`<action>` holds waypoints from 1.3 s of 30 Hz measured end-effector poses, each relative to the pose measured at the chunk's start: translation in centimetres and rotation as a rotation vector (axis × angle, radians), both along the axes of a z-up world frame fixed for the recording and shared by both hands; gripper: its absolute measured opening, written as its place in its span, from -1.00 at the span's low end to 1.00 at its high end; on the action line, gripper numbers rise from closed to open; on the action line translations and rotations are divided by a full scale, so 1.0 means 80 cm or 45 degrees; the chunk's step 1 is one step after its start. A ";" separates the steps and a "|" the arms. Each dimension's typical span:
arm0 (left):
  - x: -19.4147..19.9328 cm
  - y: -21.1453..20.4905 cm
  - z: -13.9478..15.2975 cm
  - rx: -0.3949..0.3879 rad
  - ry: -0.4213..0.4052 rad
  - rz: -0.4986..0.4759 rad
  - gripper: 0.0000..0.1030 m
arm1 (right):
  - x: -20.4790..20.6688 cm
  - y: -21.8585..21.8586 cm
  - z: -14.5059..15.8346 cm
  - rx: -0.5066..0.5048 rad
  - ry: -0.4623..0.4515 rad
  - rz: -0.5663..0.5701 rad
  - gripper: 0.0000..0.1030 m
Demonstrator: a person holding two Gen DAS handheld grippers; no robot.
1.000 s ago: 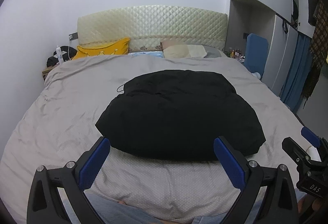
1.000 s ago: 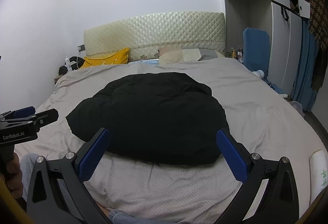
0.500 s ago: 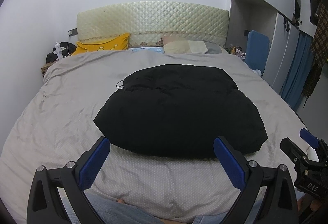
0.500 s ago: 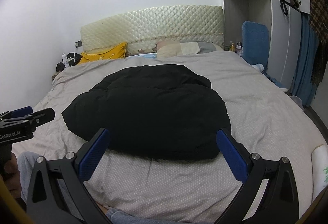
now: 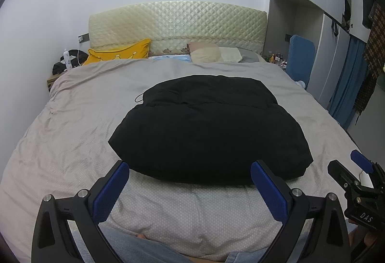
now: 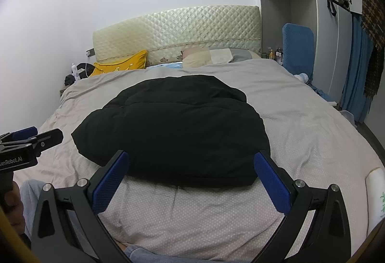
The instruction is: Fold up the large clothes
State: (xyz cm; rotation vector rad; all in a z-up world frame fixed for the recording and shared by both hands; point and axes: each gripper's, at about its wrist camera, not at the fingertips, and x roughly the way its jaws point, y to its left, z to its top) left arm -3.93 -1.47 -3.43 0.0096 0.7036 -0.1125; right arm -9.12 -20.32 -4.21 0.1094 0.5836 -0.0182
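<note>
A black puffy jacket [image 5: 207, 128] lies folded into a rounded bundle on the grey bed cover [image 5: 72, 133]; it also shows in the right wrist view [image 6: 175, 128]. My left gripper [image 5: 190, 181] is open and empty, held above the foot of the bed just short of the jacket's near edge. My right gripper [image 6: 192, 176] is open and empty too, at the same near edge. Each gripper shows at the edge of the other's view: the right gripper [image 5: 356, 178], the left gripper [image 6: 31, 142].
A yellow pillow [image 5: 120, 54] and beige pillows [image 5: 214, 54] lie by the quilted headboard [image 5: 178, 19]. A nightstand with a bottle [image 5: 66, 58] is at the left. A blue chair [image 5: 300, 58], wardrobe and blue curtain [image 5: 346, 84] stand at the right.
Both grippers have risen and tilted slightly, so the jacket sits lower in view. The jacket has not moved and both grippers stay open.
</note>
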 end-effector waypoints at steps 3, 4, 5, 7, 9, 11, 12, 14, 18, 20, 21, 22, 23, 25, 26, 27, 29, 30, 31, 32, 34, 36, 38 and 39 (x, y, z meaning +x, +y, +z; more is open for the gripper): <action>-0.001 -0.001 -0.001 -0.001 -0.001 -0.003 0.99 | -0.001 -0.001 0.000 0.000 0.000 0.000 1.00; -0.001 -0.001 -0.002 -0.002 0.000 -0.003 0.99 | -0.001 0.000 0.000 0.001 0.000 0.000 1.00; -0.002 0.000 -0.002 -0.004 0.000 -0.002 0.99 | 0.000 0.000 0.000 0.000 -0.001 0.000 1.00; -0.003 0.001 -0.002 -0.003 0.001 -0.002 0.99 | 0.000 0.000 0.000 -0.001 0.002 -0.001 1.00; -0.003 0.001 -0.002 -0.004 0.002 -0.002 0.99 | 0.000 -0.001 0.000 0.001 0.002 -0.002 1.00; -0.003 0.001 -0.002 -0.003 0.001 -0.001 0.99 | 0.000 -0.001 -0.001 0.001 0.002 -0.001 1.00; -0.003 0.001 -0.002 -0.003 0.002 -0.002 0.99 | -0.001 -0.002 -0.001 0.000 0.002 -0.003 1.00; -0.003 0.001 -0.002 -0.004 0.006 -0.004 0.99 | 0.000 -0.001 -0.001 0.000 0.003 -0.002 1.00; -0.005 0.000 0.001 0.003 -0.005 -0.012 0.99 | 0.000 -0.002 -0.001 -0.001 0.002 -0.003 1.00; -0.004 -0.001 0.001 0.007 -0.004 -0.012 0.99 | 0.000 -0.001 -0.001 -0.002 0.002 -0.003 1.00; -0.005 -0.001 0.001 0.005 -0.002 -0.013 0.99 | 0.000 -0.001 -0.001 -0.002 0.004 -0.004 1.00; -0.005 -0.002 0.000 0.004 0.001 -0.013 0.99 | 0.000 -0.001 -0.002 -0.001 0.004 -0.004 1.00; -0.005 -0.002 0.001 0.001 0.003 -0.011 0.99 | 0.000 -0.001 -0.002 -0.003 0.004 -0.004 1.00; -0.007 -0.005 0.002 0.002 -0.003 -0.018 0.99 | 0.000 -0.001 -0.002 -0.004 0.005 -0.006 1.00; -0.008 -0.006 0.002 0.005 -0.003 -0.024 0.99 | 0.000 0.000 -0.003 -0.003 0.006 -0.006 1.00; -0.009 -0.007 0.002 0.005 -0.003 -0.027 0.99 | 0.000 -0.001 -0.003 -0.003 0.007 -0.007 1.00; -0.010 -0.008 0.003 0.002 -0.003 -0.031 0.99 | 0.000 -0.001 -0.004 -0.005 0.007 -0.008 1.00; -0.010 -0.008 0.003 0.001 -0.003 -0.032 0.99 | 0.000 -0.002 -0.004 -0.007 0.008 -0.010 1.00; -0.010 -0.008 0.002 0.001 -0.003 -0.032 0.99 | 0.000 -0.001 -0.004 -0.004 0.010 -0.012 1.00; -0.010 -0.008 0.002 0.001 -0.001 -0.029 0.99 | 0.000 -0.001 -0.004 -0.002 0.010 -0.012 1.00; -0.009 -0.007 0.002 -0.003 0.001 -0.026 0.99 | 0.000 0.000 -0.004 -0.006 0.009 -0.014 1.00; -0.009 -0.006 0.002 -0.006 0.002 -0.021 0.99 | 0.000 -0.002 -0.005 -0.005 0.008 -0.011 1.00; -0.009 -0.005 0.002 -0.008 0.003 -0.020 0.99 | 0.001 -0.002 -0.006 -0.005 0.009 -0.011 1.00; -0.008 -0.005 0.002 -0.006 0.004 -0.020 0.99 | 0.001 -0.001 -0.005 -0.005 0.010 -0.011 1.00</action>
